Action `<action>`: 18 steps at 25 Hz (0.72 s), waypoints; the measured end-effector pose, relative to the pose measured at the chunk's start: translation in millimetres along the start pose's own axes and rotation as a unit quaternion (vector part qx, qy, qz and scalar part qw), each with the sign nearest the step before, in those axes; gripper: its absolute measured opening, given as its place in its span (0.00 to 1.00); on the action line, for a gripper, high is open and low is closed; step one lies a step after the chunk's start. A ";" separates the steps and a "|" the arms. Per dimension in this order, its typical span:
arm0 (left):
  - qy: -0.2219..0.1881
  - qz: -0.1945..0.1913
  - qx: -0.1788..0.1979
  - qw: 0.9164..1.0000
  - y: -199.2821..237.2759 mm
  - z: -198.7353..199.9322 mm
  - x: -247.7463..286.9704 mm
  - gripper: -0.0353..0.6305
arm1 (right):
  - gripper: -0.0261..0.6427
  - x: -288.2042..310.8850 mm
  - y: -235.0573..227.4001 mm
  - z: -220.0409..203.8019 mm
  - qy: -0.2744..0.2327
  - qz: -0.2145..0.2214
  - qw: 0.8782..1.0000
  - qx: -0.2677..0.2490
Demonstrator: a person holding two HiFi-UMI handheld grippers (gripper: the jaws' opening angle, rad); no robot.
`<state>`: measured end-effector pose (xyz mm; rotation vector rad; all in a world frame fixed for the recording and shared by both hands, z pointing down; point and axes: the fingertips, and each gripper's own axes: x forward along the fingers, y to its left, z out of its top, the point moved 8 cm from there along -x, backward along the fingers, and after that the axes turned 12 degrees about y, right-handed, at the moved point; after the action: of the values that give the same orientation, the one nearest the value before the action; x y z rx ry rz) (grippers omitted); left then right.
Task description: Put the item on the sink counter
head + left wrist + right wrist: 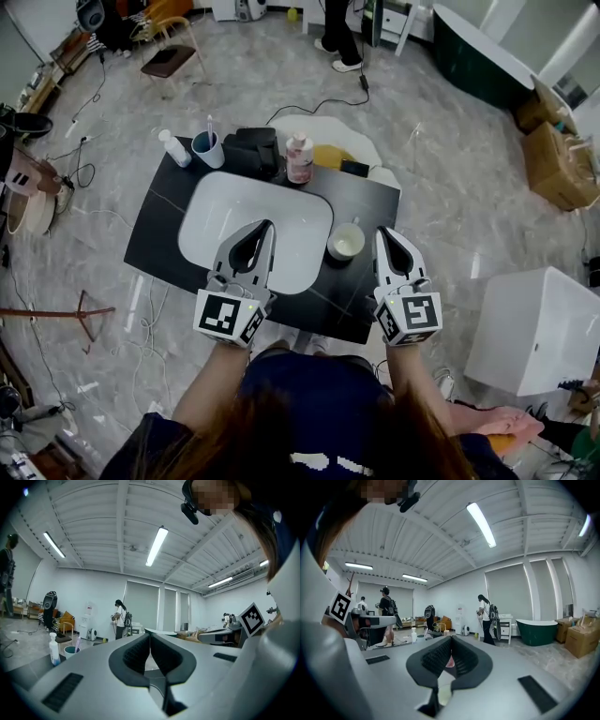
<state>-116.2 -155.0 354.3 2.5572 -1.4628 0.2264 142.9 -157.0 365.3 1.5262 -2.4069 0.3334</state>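
A black sink counter (367, 202) with a white basin (216, 220) stands in front of me. On it are a white cup (346, 243), a pink-capped bottle (299, 157), a blue cup (208, 148) with a toothbrush, a white pump bottle (174, 148) and a black case (253, 150). My left gripper (265, 228) hangs over the basin's near edge, shut and empty; its tips meet in the left gripper view (150, 637). My right gripper (382, 232) is just right of the white cup, shut with nothing held (451, 640).
A white box (534, 328) stands on the floor at the right, with cardboard boxes (558, 159) and a green bathtub (478, 56) beyond it. A chair (169, 52) and cables lie at the far left. A person (342, 37) stands behind the counter.
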 end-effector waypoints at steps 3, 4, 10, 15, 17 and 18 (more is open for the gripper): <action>-0.007 -0.001 0.002 1.000 -3.2 6.5 -3.9 0.09 | 0.06 -10.8 3.0 13.7 -0.016 0.000 1.000 -0.006; -0.009 -0.001 0.002 1.000 -3.9 8.2 -4.4 0.09 | 0.06 -13.1 4.2 17.9 -0.021 0.001 1.000 -0.007; -0.012 -0.002 0.007 1.000 -8.2 14.8 -6.4 0.09 | 0.06 -22.5 5.6 31.5 -0.043 -0.003 0.999 -0.016; -0.013 -0.003 0.009 1.000 -12.4 17.5 -6.5 0.09 | 0.06 -30.7 -1.1 33.8 -0.054 -0.014 0.998 -0.011; -0.014 -0.004 0.010 1.000 -13.8 18.1 -5.3 0.09 | 0.06 -31.7 -3.4 32.7 -0.053 -0.021 0.998 -0.013; -0.015 -0.005 0.010 1.000 -14.6 18.5 -4.7 0.09 | 0.06 -32.1 -4.0 32.6 -0.052 -0.023 0.998 -0.013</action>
<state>-105.2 -148.1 334.0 2.5944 -1.4655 0.2036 156.2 -142.5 323.8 1.6227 -2.4381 0.2164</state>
